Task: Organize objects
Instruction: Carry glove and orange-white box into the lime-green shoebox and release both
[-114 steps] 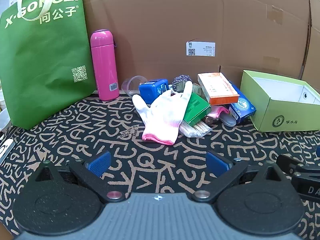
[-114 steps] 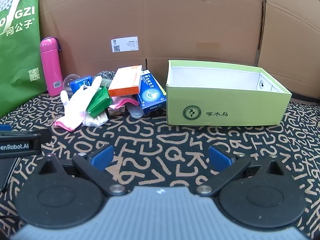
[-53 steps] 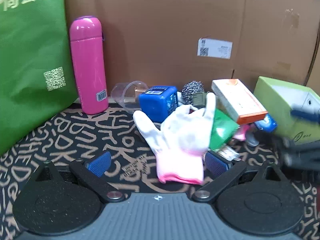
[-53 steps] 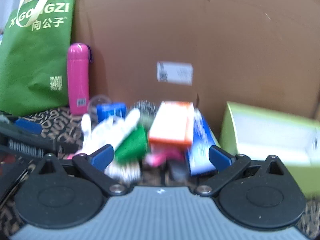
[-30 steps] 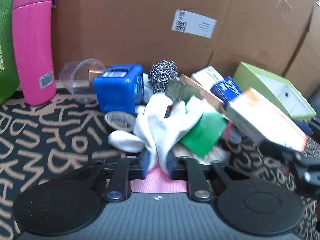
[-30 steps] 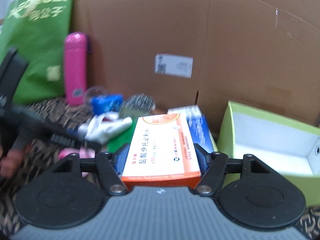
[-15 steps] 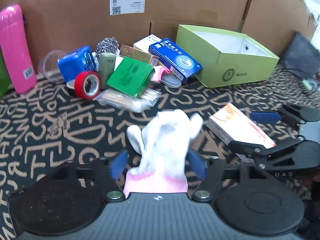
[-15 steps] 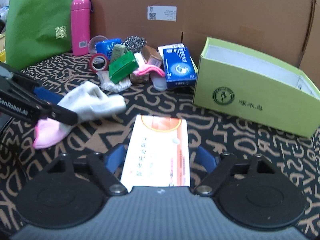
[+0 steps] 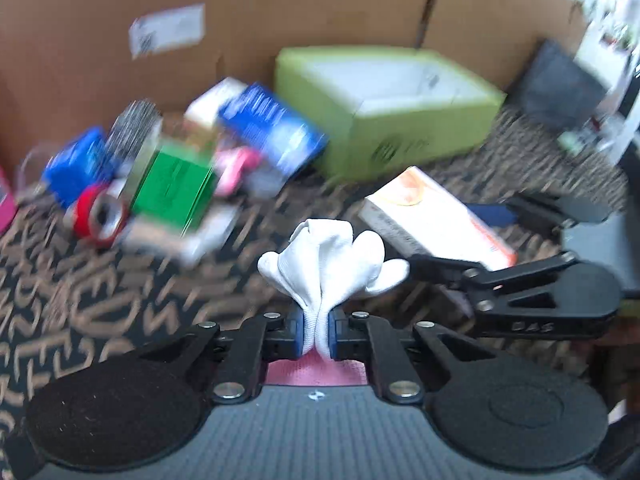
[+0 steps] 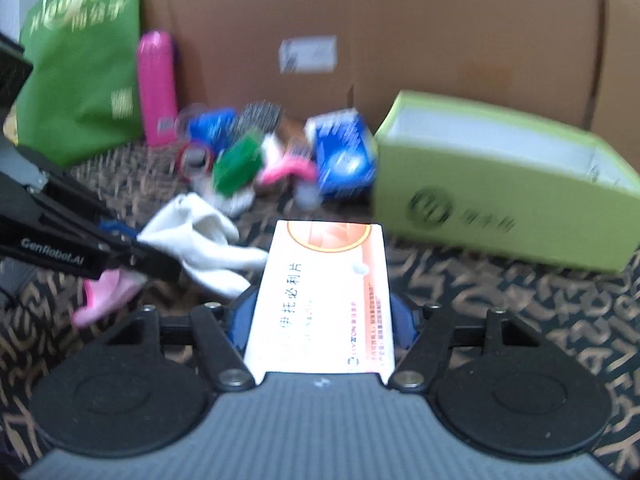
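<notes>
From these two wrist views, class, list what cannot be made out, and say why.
- Left wrist view: the pile's blue box and green box; motion blur smears their print.
- Left wrist view: the glove cuff, hidden behind the jaws.
- Right wrist view: the medicine box near end, covered by the gripper body.

Right tool (image 10: 320, 320) gripping medicine box (image 10: 322, 292) (orange-topped), green box (image 10: 500, 208) behind

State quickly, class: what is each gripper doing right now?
Left gripper: jaws closing, pinching the white glove.
Right gripper: jaws closing on the orange-and-white medicine box.
</notes>
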A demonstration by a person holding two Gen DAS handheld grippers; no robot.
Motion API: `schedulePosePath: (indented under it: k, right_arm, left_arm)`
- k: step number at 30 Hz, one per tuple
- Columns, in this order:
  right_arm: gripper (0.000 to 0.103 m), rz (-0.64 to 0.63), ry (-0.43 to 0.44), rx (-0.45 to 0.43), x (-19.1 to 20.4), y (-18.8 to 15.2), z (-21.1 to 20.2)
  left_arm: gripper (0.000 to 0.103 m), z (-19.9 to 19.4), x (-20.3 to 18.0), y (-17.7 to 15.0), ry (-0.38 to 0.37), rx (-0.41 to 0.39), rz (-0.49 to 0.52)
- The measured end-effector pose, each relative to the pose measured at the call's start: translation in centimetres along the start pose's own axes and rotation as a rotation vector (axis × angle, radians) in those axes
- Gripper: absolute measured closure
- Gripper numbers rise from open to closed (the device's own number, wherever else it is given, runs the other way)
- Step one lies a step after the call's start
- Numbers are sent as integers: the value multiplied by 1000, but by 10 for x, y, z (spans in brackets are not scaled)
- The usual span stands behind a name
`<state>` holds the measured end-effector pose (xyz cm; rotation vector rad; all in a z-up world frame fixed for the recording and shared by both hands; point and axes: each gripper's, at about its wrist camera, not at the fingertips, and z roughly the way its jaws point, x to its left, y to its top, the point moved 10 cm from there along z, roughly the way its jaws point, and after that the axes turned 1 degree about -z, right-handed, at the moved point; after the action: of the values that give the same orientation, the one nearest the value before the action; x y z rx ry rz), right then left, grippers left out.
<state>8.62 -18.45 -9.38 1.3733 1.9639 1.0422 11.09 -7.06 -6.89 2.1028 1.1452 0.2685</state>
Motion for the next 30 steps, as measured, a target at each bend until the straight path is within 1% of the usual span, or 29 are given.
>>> schedulePosePath:
  k: [4,6,9,11,12,14,16,18,19,21,25,26,27,28,29,30]
  right_arm:
    - [37,-15,-94,-122,-45,54,-23]
    - [37,-21,-147,-164,-71,81,-27]
    - [37,-25,-229,-167,-110,115,-15]
    - [37,-19,-274,-137,-133,129,4]
    - [37,-13,-290,-114,-144,132,16]
    - [37,-1,-320,-58,-164,131,43]
    - [37,6,-335,11,-177,124,69]
    - [37,19,-318,71,-184,113,92]
    - [37,29,-302,96,-186,108,101]
    - [37,40,-276,132,-188,101,117]
    - [36,34,-265,176,-193,94,140]
    - [36,26,-256,194,-193,92,146]
    - [32,18,-247,212,-194,91,150]
    - [28,11,-255,215,-196,91,150]
    - [25,-2,-275,203,-199,94,146]
    - [24,-17,-299,180,-202,97,137]
  left_arm:
    - [92,-12,-28,65,-82,-108,17]
    - [92,-10,-39,100,-100,-156,11]
    - [92,7,-49,148,-110,-196,-37]
    - [92,27,-51,174,-80,-211,-62]
    - [92,40,-51,183,-62,-205,-72]
    - [92,71,-48,196,-26,-179,-93]
    - [92,101,-43,202,-10,-128,-109]
    - [93,127,-35,202,19,-82,-127]
    - [92,138,-33,202,30,-65,-120]
    - [93,153,-29,200,42,-45,-123]
    - [92,171,-28,195,29,-15,-118]
    - [85,173,-28,195,32,-16,-112]
    - [70,173,-29,195,31,-14,-110]
    - [65,173,-28,196,23,-15,-106]
    - [48,168,-28,196,26,-12,-111]
    - [37,162,-25,197,27,-18,-127]
